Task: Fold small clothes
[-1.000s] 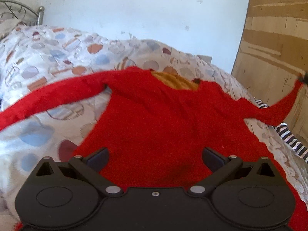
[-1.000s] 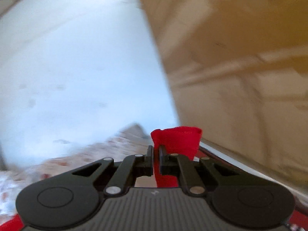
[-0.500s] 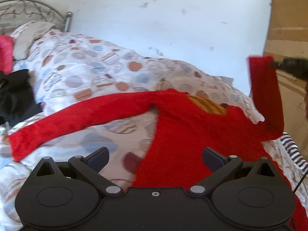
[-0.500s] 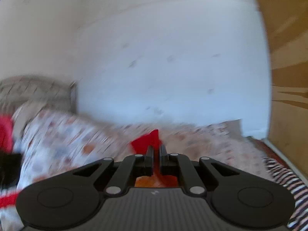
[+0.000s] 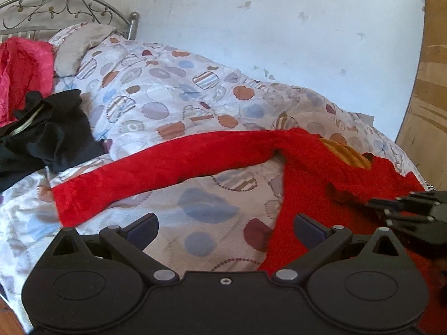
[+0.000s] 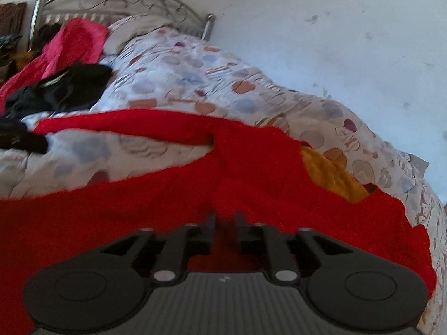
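Note:
A red long-sleeved sweater (image 5: 313, 184) with a mustard lining at the neck lies flat on the patterned bedspread (image 5: 173, 97). Its left sleeve (image 5: 156, 173) stretches out to the left. Its right sleeve is folded over the body. My left gripper (image 5: 225, 227) is open and empty, low over the bedspread beside the sweater's left edge. My right gripper (image 6: 225, 223) sits on the sweater's body (image 6: 167, 209), jaws slightly apart with red fabric between them; it also shows in the left wrist view (image 5: 405, 209) at the right.
A black garment (image 5: 47, 134) and a pink cloth (image 5: 22, 75) lie at the bed's head by the metal headboard (image 5: 69, 8). A white wall stands behind the bed. A wooden panel (image 5: 430, 89) stands at the right.
My right gripper carried the right sleeve from the raised right side down onto the sweater's body, and its jaws parted slightly. My left gripper swung left toward the other sleeve.

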Demonstrator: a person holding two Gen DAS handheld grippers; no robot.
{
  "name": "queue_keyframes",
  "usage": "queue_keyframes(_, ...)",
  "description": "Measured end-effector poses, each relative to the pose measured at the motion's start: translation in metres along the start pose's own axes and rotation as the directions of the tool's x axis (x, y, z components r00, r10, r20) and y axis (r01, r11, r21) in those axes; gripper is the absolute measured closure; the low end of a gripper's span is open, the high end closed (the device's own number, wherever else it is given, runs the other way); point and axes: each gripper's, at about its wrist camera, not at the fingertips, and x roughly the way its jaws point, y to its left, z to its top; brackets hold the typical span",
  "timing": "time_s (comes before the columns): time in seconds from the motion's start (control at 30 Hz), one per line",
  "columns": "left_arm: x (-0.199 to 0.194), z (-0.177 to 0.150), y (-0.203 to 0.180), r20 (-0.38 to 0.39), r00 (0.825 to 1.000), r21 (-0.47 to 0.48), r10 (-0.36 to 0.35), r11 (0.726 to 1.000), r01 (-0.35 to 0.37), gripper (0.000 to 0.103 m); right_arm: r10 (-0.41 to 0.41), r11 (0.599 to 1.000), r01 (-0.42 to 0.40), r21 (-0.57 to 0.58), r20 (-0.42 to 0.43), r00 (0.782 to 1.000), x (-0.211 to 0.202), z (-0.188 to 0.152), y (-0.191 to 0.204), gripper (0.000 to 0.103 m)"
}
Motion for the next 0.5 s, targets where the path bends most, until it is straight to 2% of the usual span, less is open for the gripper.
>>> queue_keyframes(0.03, 0.004, 0.000, -0.004, -0.002, 1.000, 0.000, -0.006, 1.000, 0.006, 0.001, -0.010, 1.000, 0.010, -0.014, 0.012, 1.000, -0.010, -0.004, -0.002, 0.049)
queue_keyframes(0.13, 0.019, 0.002, -0.021, -0.004, 0.999, 0.000, -0.046, 0.999, 0.046, 0.000, -0.055, 0.998, 0.056, -0.033, 0.027, 0.998, -0.037, -0.017, -0.023, 0.030)
queue_keyframes(0.17, 0.024, 0.004, -0.029, -0.003, 0.998, 0.004, -0.061, 0.998, 0.061, 0.000, -0.080, 0.996, 0.081, -0.032, 0.024, 0.996, -0.041, -0.021, -0.031, 0.026)
queue_keyframes(0.2, 0.031, 0.006, -0.038, -0.001, 0.997, 0.011, -0.077, 0.997, 0.077, 0.000, -0.110, 0.994, 0.111, -0.026, 0.021, 0.994, -0.048, -0.028, -0.040, 0.018)
queue_keyframes(0.3, 0.054, 0.011, -0.068, 0.016, 0.994, 0.039, -0.106, 0.994, 0.105, 0.001, -0.232, 0.972, 0.232, 0.043, 0.003, 0.973, -0.063, -0.050, -0.076, 0.004)
queue_keyframes(0.33, 0.063, 0.012, -0.077, 0.020, 0.994, 0.050, -0.111, 0.993, 0.109, 0.001, -0.271, 0.959, 0.271, 0.084, -0.011, 0.963, -0.066, -0.058, -0.089, 0.000)
queue_keyframes(0.37, 0.072, 0.013, -0.087, 0.021, 0.993, 0.064, -0.117, 0.991, 0.116, 0.000, -0.306, 0.942, 0.308, 0.136, -0.032, 0.951, -0.069, -0.067, -0.104, 0.000)
queue_keyframes(0.5, 0.105, 0.012, -0.115, 0.029, 0.984, 0.095, -0.174, 0.981, 0.170, 0.000, -0.362, 0.862, 0.390, 0.324, -0.145, 0.921, -0.063, -0.098, -0.161, 0.000)
